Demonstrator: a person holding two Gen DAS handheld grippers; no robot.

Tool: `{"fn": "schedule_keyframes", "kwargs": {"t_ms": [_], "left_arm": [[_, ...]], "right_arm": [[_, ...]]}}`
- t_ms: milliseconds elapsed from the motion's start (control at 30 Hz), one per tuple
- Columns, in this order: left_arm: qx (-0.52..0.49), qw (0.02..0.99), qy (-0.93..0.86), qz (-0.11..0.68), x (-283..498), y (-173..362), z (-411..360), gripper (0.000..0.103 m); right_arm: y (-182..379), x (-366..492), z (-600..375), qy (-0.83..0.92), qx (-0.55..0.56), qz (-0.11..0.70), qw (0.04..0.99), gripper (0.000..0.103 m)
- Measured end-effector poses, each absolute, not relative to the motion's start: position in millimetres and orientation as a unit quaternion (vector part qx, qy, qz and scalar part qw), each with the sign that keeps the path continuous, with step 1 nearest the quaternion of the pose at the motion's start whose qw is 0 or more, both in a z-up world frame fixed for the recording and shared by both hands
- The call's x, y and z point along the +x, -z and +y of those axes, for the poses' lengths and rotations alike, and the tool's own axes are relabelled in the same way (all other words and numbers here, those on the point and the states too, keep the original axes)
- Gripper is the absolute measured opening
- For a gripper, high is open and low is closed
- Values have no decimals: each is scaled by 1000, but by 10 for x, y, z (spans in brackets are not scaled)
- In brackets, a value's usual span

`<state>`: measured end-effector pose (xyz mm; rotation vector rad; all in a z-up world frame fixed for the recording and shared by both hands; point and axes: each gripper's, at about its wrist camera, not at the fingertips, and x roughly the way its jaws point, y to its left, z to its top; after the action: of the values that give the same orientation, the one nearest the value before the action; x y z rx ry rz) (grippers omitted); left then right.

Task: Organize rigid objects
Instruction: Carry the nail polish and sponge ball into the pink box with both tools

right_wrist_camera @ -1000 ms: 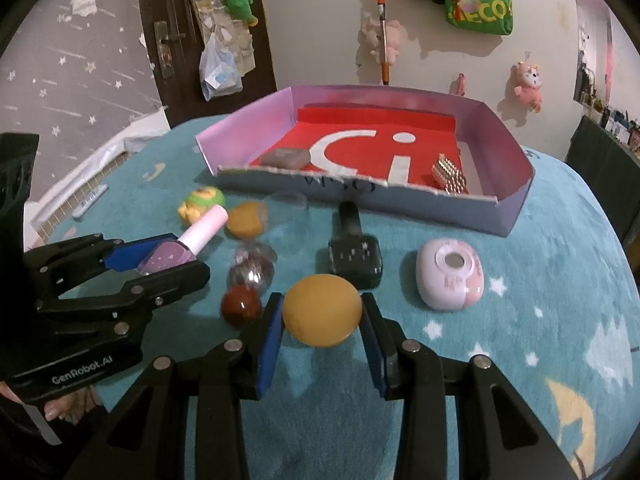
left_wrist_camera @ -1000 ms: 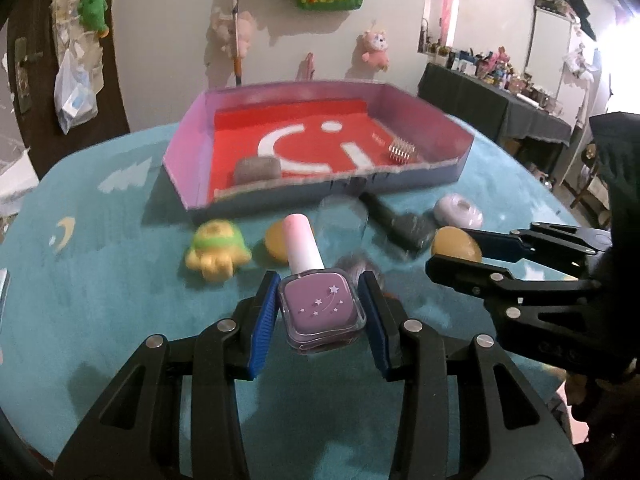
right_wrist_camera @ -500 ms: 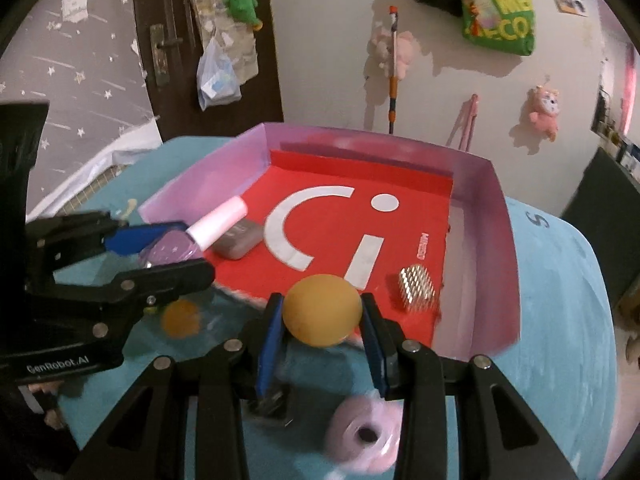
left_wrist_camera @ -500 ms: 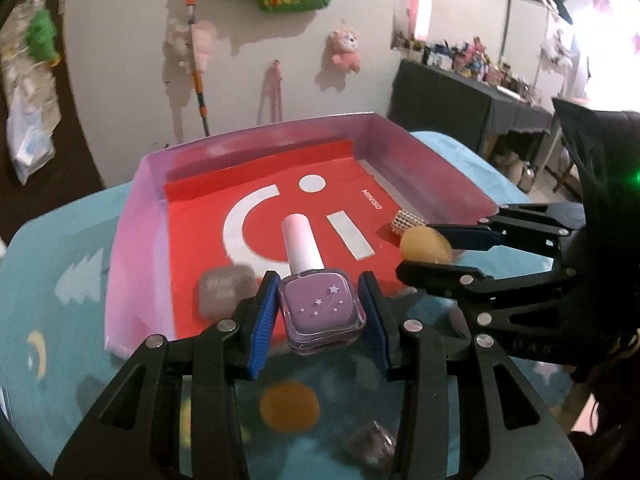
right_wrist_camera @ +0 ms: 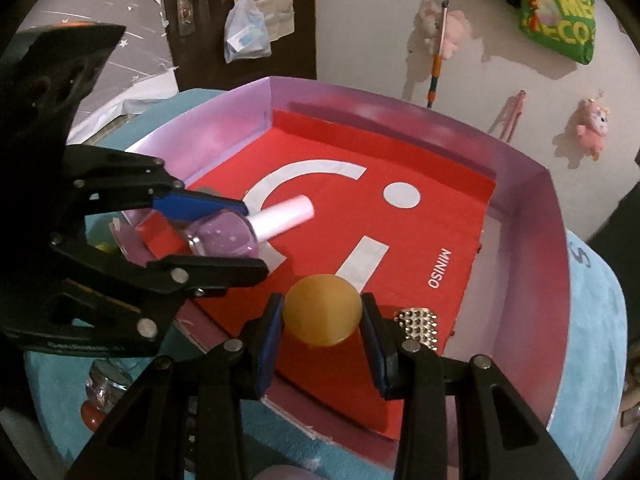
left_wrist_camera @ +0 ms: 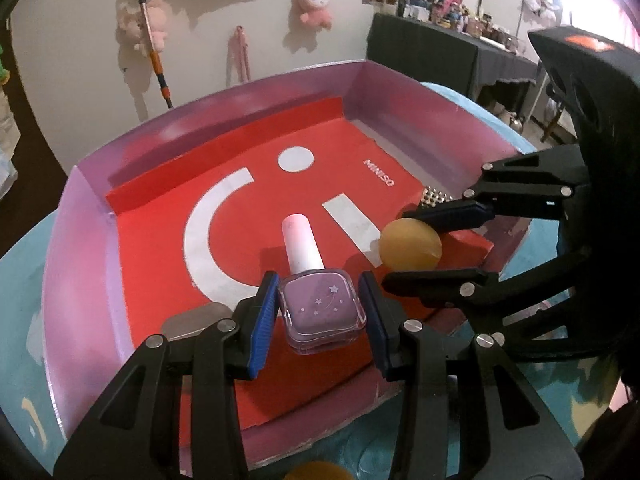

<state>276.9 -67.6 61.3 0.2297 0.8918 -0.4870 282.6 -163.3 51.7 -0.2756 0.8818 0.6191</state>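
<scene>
My left gripper (left_wrist_camera: 320,312) is shut on a purple nail polish bottle (left_wrist_camera: 322,312) with a pale pink cap, held over the near part of the pink box (left_wrist_camera: 80,264) with the red floor. My right gripper (right_wrist_camera: 322,314) is shut on an amber ball (right_wrist_camera: 322,310), also above the box floor. In the left wrist view the right gripper (left_wrist_camera: 424,248) with the ball (left_wrist_camera: 410,243) is just to the right of the bottle. In the right wrist view the left gripper (right_wrist_camera: 224,236) holds the bottle (right_wrist_camera: 228,234) to the left.
A block of small silver beads (right_wrist_camera: 418,326) lies on the box floor by the right gripper. A grey flat piece (left_wrist_camera: 192,318) lies in the box near the left fingers. On the teal table (right_wrist_camera: 592,320) outside sit a clear glitter ball (right_wrist_camera: 102,382), a red ball (right_wrist_camera: 90,414) and an orange ball (left_wrist_camera: 318,472).
Both grippers have travelled forward from above the table to above the box, carrying the bottle and the ball. The loose objects on the table have slipped below and behind them.
</scene>
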Motion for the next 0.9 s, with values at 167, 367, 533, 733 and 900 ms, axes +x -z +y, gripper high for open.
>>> {"fn": "schedule_keyframes", "kwargs": {"t_ms": [167,367,533,733,900], "left_arm": [[113,861,239,435,2803,-559,-706,38],[119,853,245,445,2822,-524,-729,38],[121,846,245,457,2863,-482,-753,38],[120,846,244,459,2856,-468,-751,38],[120,846,243,458,2856,-468,-750,38]], "right_arm": [[-478,2854,-1637,-299,-135,424,844,40],[-460,2876,-1639,-311,-144,432,834,40],[-437,2926,-1607,-318,-155,442,824,40],[-419,2941,-1596,-322,-155,446,821,40],[-412,2939,-1591,-322,-156,445,821,41]]}}
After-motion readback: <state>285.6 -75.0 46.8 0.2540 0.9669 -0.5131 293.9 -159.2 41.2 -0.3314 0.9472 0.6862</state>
